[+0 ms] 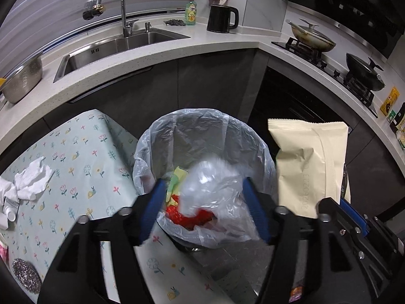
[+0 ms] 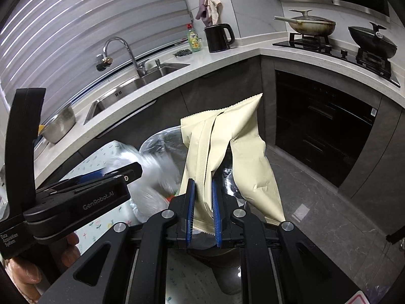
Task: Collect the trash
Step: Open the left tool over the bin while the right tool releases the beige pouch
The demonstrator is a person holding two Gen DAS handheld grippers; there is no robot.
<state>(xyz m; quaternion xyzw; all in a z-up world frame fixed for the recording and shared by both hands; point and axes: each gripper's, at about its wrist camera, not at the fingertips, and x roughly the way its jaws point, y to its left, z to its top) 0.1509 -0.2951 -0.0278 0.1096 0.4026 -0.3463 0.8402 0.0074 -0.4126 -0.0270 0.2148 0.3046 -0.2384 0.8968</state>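
Cream wrapper (image 2: pixel 227 152): upright, long axis vertical, pinched at bottom by right gripper (image 2: pixel 203 212). Left gripper (image 1: pixel 202 210): spread wide above lined bin (image 1: pixel 152 136), clear bag (image 1: pixel 210 185) blurred between fingers, hold uncertain.

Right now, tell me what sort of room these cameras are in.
A home kitchen, almost certainly: a steel sink with a faucet set in the counter, a gas stove carrying pans, and a lined trash bin beside a cloth-covered table.
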